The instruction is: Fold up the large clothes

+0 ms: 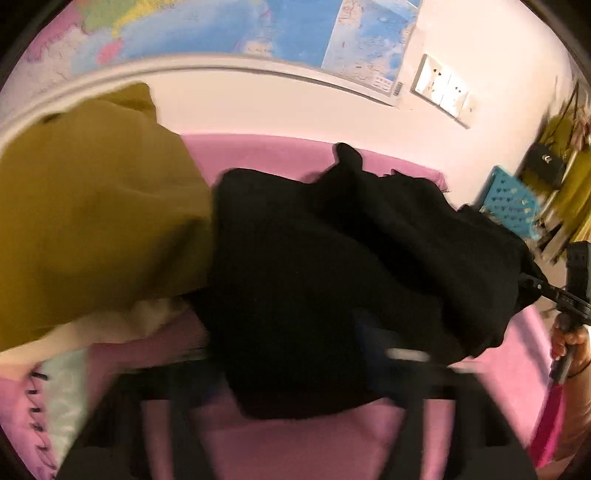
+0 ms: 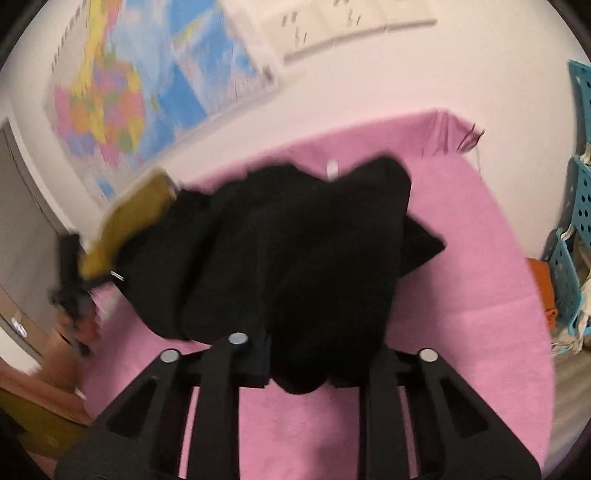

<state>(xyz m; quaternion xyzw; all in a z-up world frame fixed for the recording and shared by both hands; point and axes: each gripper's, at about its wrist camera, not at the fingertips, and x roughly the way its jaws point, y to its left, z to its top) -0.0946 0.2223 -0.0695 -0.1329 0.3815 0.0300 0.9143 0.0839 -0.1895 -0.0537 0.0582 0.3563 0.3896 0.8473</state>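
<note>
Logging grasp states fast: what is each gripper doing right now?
Left gripper: shut on the black garment.
Right gripper: shut on the black garment, seemingly lifted above the pink cloth.

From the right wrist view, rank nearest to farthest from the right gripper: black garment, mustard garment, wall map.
1. black garment, hanging at the right gripper
2. mustard garment, up-left beyond it
3. wall map, on the back wall, upper left

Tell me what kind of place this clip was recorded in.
Probably a room in a home, maybe a bedroom or study: a world map hangs on the wall beside wall sockets, blue plastic baskets stand at the side, and a pink cloth covers the surface where the black garment is handled.
</note>
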